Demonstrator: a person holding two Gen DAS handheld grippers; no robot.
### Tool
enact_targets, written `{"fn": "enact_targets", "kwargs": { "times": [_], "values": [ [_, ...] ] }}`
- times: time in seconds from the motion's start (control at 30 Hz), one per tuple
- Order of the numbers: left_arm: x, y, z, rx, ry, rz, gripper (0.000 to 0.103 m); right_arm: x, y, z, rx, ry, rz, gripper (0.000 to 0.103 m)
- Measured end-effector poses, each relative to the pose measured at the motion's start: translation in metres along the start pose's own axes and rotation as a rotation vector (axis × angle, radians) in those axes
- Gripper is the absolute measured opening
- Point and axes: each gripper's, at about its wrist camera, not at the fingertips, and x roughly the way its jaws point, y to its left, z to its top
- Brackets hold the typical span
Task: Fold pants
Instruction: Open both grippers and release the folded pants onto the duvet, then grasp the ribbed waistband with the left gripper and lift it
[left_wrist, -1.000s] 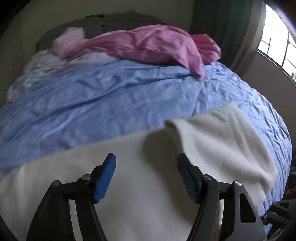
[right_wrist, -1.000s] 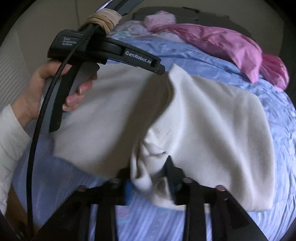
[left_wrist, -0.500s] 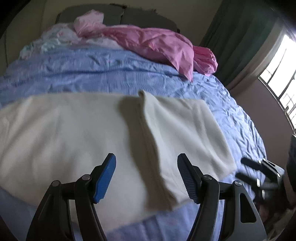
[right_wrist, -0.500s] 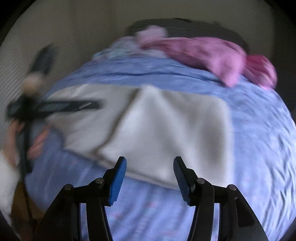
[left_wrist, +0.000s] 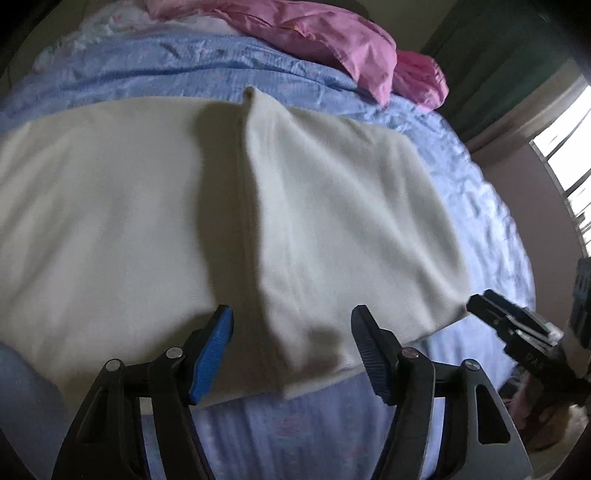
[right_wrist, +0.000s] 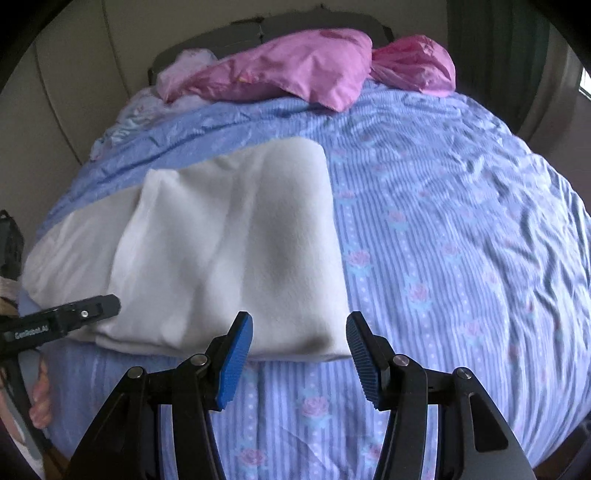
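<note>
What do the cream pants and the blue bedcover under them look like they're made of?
Cream pants: probably fleece or soft brushed knit; matte, slightly fuzzy surface, thick rounded fold edges, no sheen. Blue bedcover: likely thin woven cotton or a cotton blend, printed with stripes and roses; it shows fine sharp wrinkles and a faint sheen. The exact fibre of either can't be told.

The bed is covered by a wrinkled blue sheet with stripes and small pink roses. Cream pants lie flat on it near the front edge, one end folded back over the rest. At the head end lies a crumpled pink cloth, and beside it some pale, light-patterned bedding
</note>
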Motion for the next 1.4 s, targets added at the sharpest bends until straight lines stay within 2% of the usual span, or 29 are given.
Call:
{"fn": "enact_targets", "kwargs": {
  "times": [0.13, 0.27, 0.37, 0.43, 0.5, 0.57, 0.6, 0.77, 0.83, 0.93, 1.03, 1.17, 1.4],
  "values": [
    [-0.004, 0.009, -0.008, 0.011, -0.004, 0.062, 0.063, 0.015, -0.004, -0.008, 0.008, 0.083, -0.019, 0.054],
    [-0.028, 0.019, -0.021, 0.014, -0.068, 0.128, 0.062, 0.015, 0.008, -0.022, -0.045, 0.118, -0.040, 0.054],
    [-0.059, 0.028, -0.030, 0.035, -0.144, 0.195, 0.063, -0.005, 0.026, -0.030, -0.084, 0.057, -0.042, 0.054],
    [-0.081, 0.042, -0.034, 0.025, -0.200, 0.230, 0.070, -0.027, 0.048, -0.027, -0.132, -0.041, 0.001, 0.054],
    [-0.108, 0.065, -0.037, -0.012, -0.269, 0.284, 0.071, -0.042, 0.071, -0.018, -0.180, -0.126, 0.022, 0.055],
    [-0.133, 0.093, -0.039, -0.059, -0.328, 0.337, 0.076, -0.048, 0.097, -0.006, -0.213, -0.185, 0.077, 0.055],
    [-0.142, 0.107, -0.040, -0.084, -0.349, 0.355, 0.080, -0.048, 0.110, 0.002, -0.219, -0.194, 0.099, 0.055],
    [-0.181, 0.198, -0.049, -0.277, -0.453, 0.422, 0.080, -0.032, 0.177, 0.033, -0.230, -0.190, 0.227, 0.055],
    [-0.183, 0.230, -0.051, -0.351, -0.462, 0.409, 0.080, -0.017, 0.212, 0.044, -0.265, -0.171, 0.259, 0.055],
    [-0.181, 0.269, -0.055, -0.438, -0.465, 0.351, 0.080, 0.003, 0.253, 0.054, -0.304, -0.130, 0.281, 0.055],
    [-0.173, 0.306, -0.053, -0.546, -0.494, 0.253, 0.080, 0.023, 0.291, 0.058, -0.328, -0.075, 0.312, 0.055],
    [-0.158, 0.339, -0.049, -0.644, -0.517, 0.188, 0.080, 0.042, 0.330, 0.060, -0.367, -0.077, 0.305, 0.055],
    [-0.128, 0.377, -0.056, -0.767, -0.529, 0.055, 0.081, 0.072, 0.352, 0.070, -0.316, -0.037, 0.304, 0.055]
  ]
}}
